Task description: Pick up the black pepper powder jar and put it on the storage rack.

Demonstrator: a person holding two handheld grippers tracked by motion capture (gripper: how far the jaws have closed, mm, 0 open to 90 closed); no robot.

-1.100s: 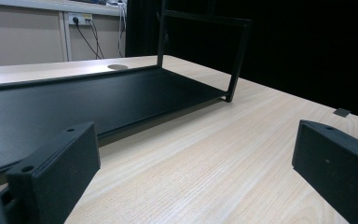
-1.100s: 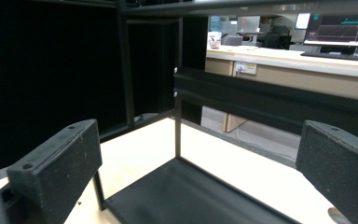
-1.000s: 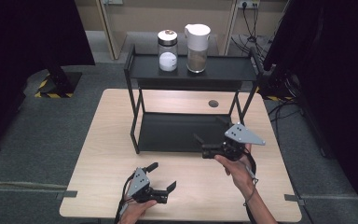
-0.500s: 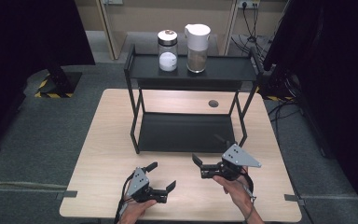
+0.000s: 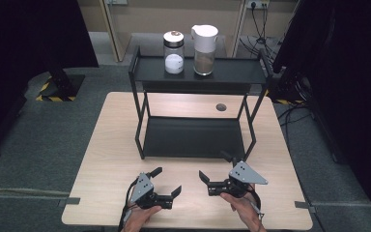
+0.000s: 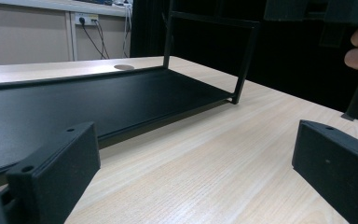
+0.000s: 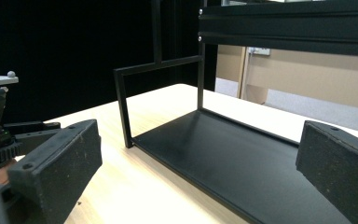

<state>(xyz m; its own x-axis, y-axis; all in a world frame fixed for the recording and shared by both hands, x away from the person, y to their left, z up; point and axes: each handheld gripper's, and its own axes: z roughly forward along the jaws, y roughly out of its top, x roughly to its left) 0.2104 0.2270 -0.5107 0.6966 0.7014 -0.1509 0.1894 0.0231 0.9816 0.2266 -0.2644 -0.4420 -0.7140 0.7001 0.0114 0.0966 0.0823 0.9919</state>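
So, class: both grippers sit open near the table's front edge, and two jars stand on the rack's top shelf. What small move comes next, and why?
Probably lift the right gripper toward the jars: both grippers are open and hold nothing, low at the table front, and the jars stand high on the rack.

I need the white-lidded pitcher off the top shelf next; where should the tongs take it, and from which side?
Grip the white-lidded pitcher across its clear lower body, coming from the front, the person's side. It stands upright near the shelf's front edge, the body looks straight-walled, and the glass jar stands apart at its left. The right tongs, open, look nearer.
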